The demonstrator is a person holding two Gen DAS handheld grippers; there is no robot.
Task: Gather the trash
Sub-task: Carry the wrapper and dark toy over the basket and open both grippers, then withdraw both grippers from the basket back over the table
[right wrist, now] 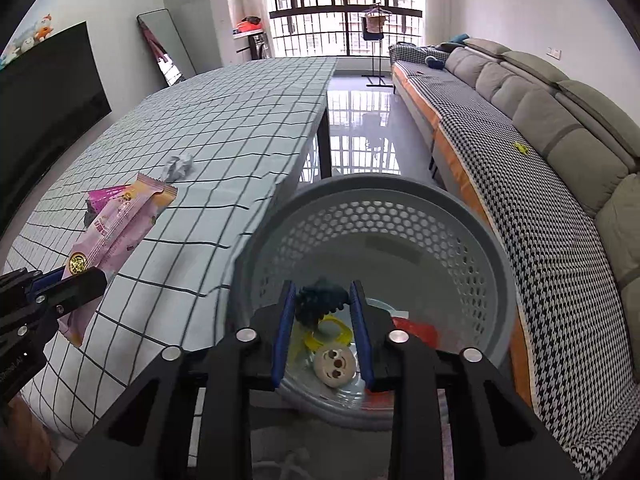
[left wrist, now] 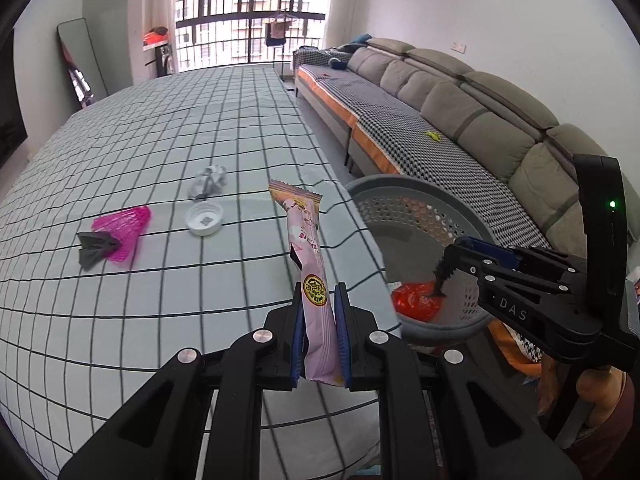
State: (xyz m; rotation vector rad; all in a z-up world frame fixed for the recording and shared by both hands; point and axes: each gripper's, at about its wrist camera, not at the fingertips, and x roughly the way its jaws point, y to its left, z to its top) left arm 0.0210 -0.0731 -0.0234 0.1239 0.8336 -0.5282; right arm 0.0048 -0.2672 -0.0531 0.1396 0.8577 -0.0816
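Two tools: left tool (left wrist: pixel 319 300) grips one pink wrapper (left wrist: pixel 310 276), right tool (right wrist: pixel 323 300) pinches one dark scrap (right wrist: pixel 320 298) over one basket (right wrist: pixel 472 216).

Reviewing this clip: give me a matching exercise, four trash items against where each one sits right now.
Items:
1. pink wrapper
2. dark crinkled scrap
3. white bottle cap
4. red bag

Places:
A. lying on the checked tablecloth
B. at the bottom of the grey basket
C. between the left gripper pads
D. at the right gripper tips, above the basket

Pairs: 1-C, 2-D, 3-A, 4-B
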